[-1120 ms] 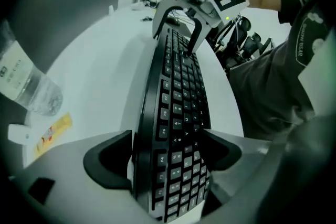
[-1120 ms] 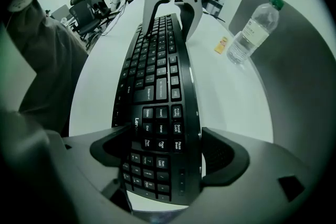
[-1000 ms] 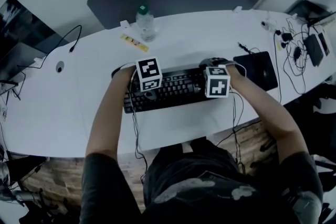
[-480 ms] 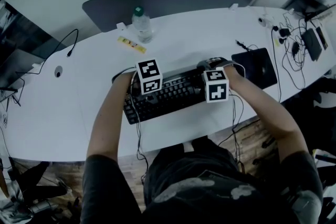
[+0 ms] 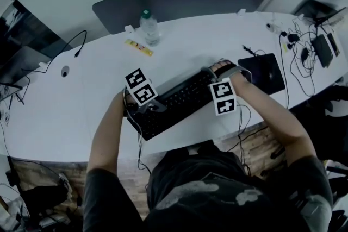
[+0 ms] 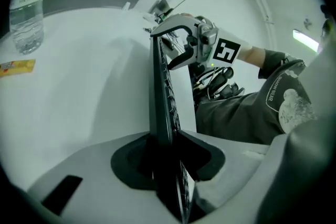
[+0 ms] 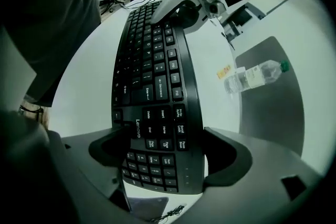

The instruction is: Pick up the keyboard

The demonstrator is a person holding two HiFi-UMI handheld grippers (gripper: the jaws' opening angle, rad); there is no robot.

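Note:
The black keyboard (image 5: pixel 179 99) lies slantwise over the white table (image 5: pixel 92 79), its left end nearer the front edge. My left gripper (image 5: pixel 150 110) grips that left end. In the left gripper view the keyboard (image 6: pixel 160 92) runs edge-on between the pads, and the jaws of my left gripper (image 6: pixel 165 165) have just been closing and now press on it. My right gripper (image 5: pixel 213 79) spans the keyboard's width at the number-pad end. In the right gripper view its pads (image 7: pixel 157 155) sit against both long edges of the keyboard (image 7: pixel 152 76).
A water bottle (image 5: pixel 148 26) and a yellow packet (image 5: pixel 139 46) lie behind the keyboard. A black mouse pad (image 5: pixel 263 72) sits at the right, with cables and devices (image 5: pixel 307 46) beyond it. The keyboard's cable (image 5: pixel 142 144) hangs over the table's front edge.
The keyboard has swung from nearly level across the view to slanted, its left end toward me. My left gripper moved with it, rolled, and closed on that end. The right gripper barely moved.

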